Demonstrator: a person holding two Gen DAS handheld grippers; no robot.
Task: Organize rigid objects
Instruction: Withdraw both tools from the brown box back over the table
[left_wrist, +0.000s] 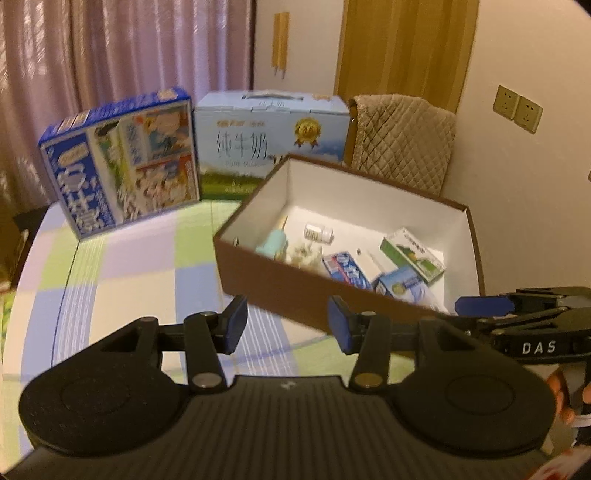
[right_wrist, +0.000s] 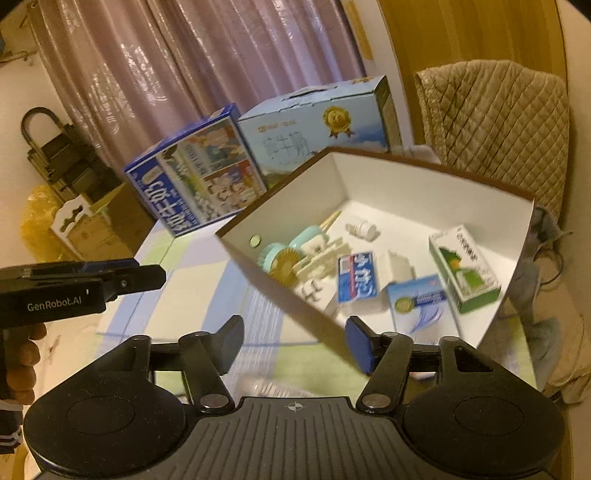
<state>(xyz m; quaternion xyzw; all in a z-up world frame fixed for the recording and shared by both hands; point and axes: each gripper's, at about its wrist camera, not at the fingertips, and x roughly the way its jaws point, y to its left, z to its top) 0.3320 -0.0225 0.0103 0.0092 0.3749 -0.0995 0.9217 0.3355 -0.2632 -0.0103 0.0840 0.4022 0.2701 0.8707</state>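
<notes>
Both hand-held grippers empty, hovering short of the brown box.

Left wrist: left hand-held gripper (left_wrist: 288, 325) spread, nothing between the pads, above the checkered counter (left_wrist: 122, 266). Brown box (left_wrist: 280, 291) just ahead; small cartons and a white bottle (left_wrist: 318, 232) already lie inside. Right wrist: right hand-held gripper (right_wrist: 293, 345) spread too, over the box's near wall. A clear bottle-like item (right_wrist: 273, 387) lies on the counter just under it, blurred. Probably light, stiff, slippery; pinch across its middle.
</notes>
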